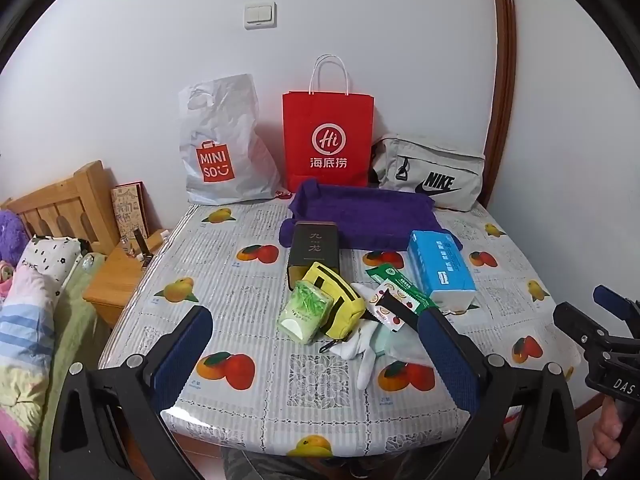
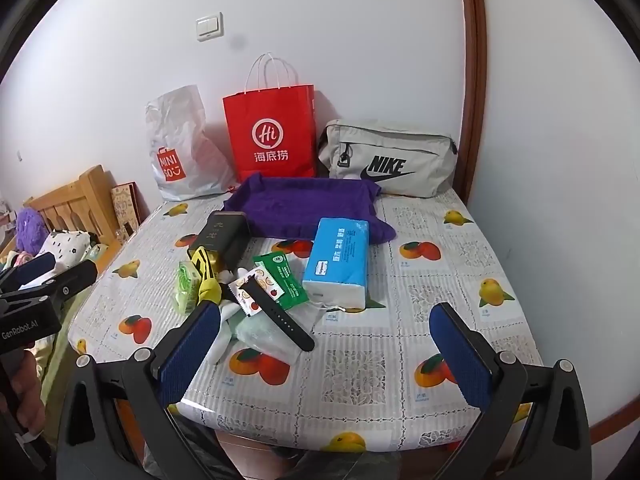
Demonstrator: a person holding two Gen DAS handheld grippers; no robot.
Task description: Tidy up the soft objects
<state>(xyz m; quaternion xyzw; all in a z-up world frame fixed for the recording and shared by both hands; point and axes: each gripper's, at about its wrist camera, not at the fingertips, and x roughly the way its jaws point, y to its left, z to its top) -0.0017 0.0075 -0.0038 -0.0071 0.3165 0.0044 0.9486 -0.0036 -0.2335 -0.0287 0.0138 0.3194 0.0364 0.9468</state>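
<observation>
A heap lies mid-table: a green tissue pack [image 1: 305,314] [image 2: 187,286], a yellow pouch [image 1: 336,300] [image 2: 206,276], a white sock [image 1: 366,354], a pale green cloth [image 2: 260,330], snack packets [image 1: 396,290] [image 2: 280,280], a black watch strap [image 2: 278,312] and a dark box [image 1: 314,248] [image 2: 222,236]. A blue tissue pack [image 1: 440,266] [image 2: 338,262] lies to its right. A purple towel [image 1: 360,216] [image 2: 308,204] lies behind. My left gripper [image 1: 316,344] is open and empty near the front edge. My right gripper [image 2: 326,344] is open and empty to the right of it.
A white Miniso bag [image 1: 222,152], a red paper bag [image 1: 328,140] and a grey Nike bag [image 1: 432,174] stand along the wall at the back. The table has a fruit-print cloth [image 1: 248,300]. A bed [image 1: 36,288] and wooden nightstand [image 1: 116,280] are to the left.
</observation>
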